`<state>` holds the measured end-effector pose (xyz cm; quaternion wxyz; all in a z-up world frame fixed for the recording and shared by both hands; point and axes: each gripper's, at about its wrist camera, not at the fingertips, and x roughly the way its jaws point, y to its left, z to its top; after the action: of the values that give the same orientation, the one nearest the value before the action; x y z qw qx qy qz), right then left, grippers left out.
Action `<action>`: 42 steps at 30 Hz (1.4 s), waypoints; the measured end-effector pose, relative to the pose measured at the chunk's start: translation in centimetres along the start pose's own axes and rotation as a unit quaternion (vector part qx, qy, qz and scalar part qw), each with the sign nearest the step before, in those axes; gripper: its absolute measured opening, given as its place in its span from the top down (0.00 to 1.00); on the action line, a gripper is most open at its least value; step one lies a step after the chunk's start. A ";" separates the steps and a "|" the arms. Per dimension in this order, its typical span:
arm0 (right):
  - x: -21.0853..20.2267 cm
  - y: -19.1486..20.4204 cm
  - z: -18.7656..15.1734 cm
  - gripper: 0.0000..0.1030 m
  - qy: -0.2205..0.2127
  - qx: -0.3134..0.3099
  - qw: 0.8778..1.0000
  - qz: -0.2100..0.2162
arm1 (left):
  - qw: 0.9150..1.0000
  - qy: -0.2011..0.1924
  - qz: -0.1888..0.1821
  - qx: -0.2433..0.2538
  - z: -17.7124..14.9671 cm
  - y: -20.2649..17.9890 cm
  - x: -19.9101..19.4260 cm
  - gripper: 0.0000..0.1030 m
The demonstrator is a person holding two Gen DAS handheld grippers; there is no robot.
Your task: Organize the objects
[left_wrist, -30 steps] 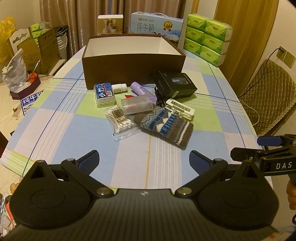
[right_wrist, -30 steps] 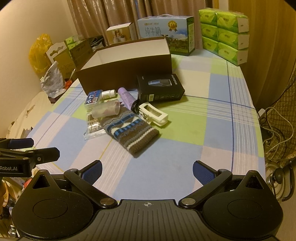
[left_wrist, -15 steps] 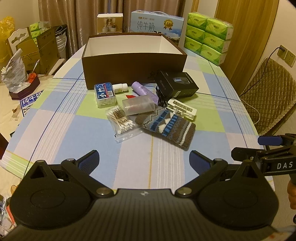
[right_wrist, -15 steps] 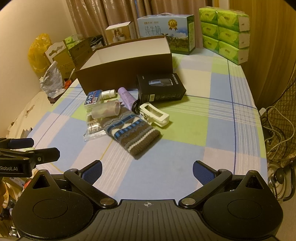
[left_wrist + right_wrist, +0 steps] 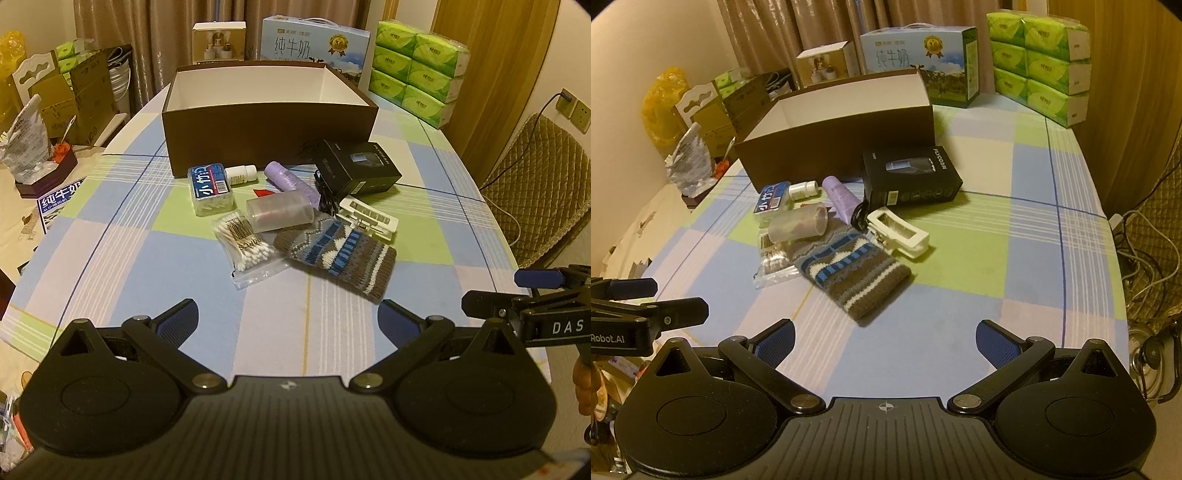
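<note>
An open brown box (image 5: pixel 269 125) (image 5: pixel 842 129) with a white inside stands at the far middle of the checked tablecloth. In front of it lies a pile: a knitted striped sock (image 5: pixel 338 254) (image 5: pixel 853 271), a bag of cotton swabs (image 5: pixel 245 245), a clear tube (image 5: pixel 279 214), a blue floss case (image 5: pixel 210 184), a small white bottle (image 5: pixel 242 173), a purple roll (image 5: pixel 291 181), a black carton (image 5: pixel 360 171) (image 5: pixel 910 177) and a white clip (image 5: pixel 369 221) (image 5: pixel 899 234). My left gripper (image 5: pixel 288 321) and right gripper (image 5: pixel 884 338) hover open over the near table edge, both empty.
A blue milk carton (image 5: pixel 314 44), a small white box (image 5: pixel 218 41) and stacked green tissue packs (image 5: pixel 417 74) stand behind the box. A quilted chair (image 5: pixel 535 184) sits right of the table. Cardboard boxes and a foil bag (image 5: pixel 22 147) crowd the left side.
Both grippers have crept slightly forward toward the pile, so the objects sit a little lower and nearer in view. Neither gripper has changed its opening.
</note>
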<state>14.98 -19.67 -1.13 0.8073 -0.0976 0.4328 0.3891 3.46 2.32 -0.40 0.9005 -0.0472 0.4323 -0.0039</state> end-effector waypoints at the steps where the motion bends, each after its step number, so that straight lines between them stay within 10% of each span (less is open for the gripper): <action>1: 0.1 0.0 0.1 0.02 0.000 0.001 1.000 0.000 | 1.000 0.001 0.000 0.000 0.1 0.1 0.1 0.01; 14: 1.6 0.0 1.1 0.02 0.004 0.012 1.000 0.004 | 1.000 0.014 -0.005 0.000 1.0 0.9 1.5 0.01; 15: 1.7 0.0 1.2 0.02 0.005 0.012 1.000 0.005 | 0.987 -0.001 0.097 -0.126 1.1 1.0 1.7 0.01; 42: 8.7 1.9 2.9 0.12 0.000 -0.042 0.999 0.029 | 0.992 0.013 0.076 -0.098 2.9 5.4 6.4 0.04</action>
<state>18.27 -12.25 -5.78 0.7911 -0.1188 0.4187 0.4299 9.51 7.62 -4.08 0.8834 -0.1017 0.4449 0.1065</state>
